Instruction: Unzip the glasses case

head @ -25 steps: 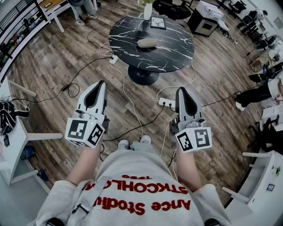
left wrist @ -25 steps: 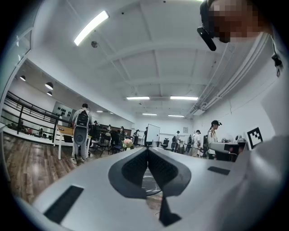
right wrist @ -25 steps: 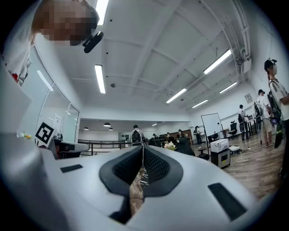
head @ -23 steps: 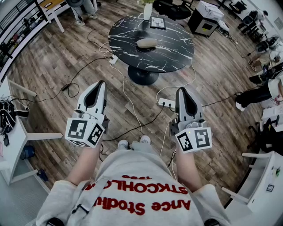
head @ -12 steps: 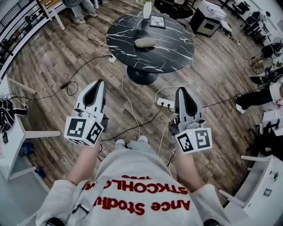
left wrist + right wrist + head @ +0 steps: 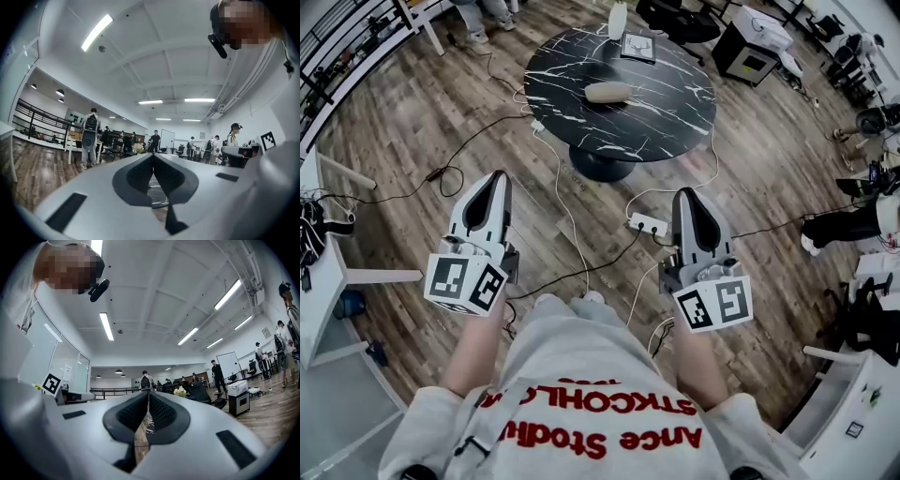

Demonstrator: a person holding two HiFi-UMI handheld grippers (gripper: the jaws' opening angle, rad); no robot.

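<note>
Standing well back from the black marble table [image 6: 661, 117], you carry the left gripper [image 6: 494, 178] and right gripper [image 6: 687, 194] level, jaws pressed together and empty. The glasses case [image 6: 609, 91] lies near the table's middle, probably beyond reach until you approach.

Open-plan office: desks [image 6: 319, 319], swivel chairs [image 6: 675, 17], whiteboard [image 6: 228, 363].

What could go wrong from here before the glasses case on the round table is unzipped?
Cables and a power strip lie on the floor between the person and the table: a possible trip. The left gripper and right gripper are both shut and empty; reaching the glasses case like that might push it.
</note>
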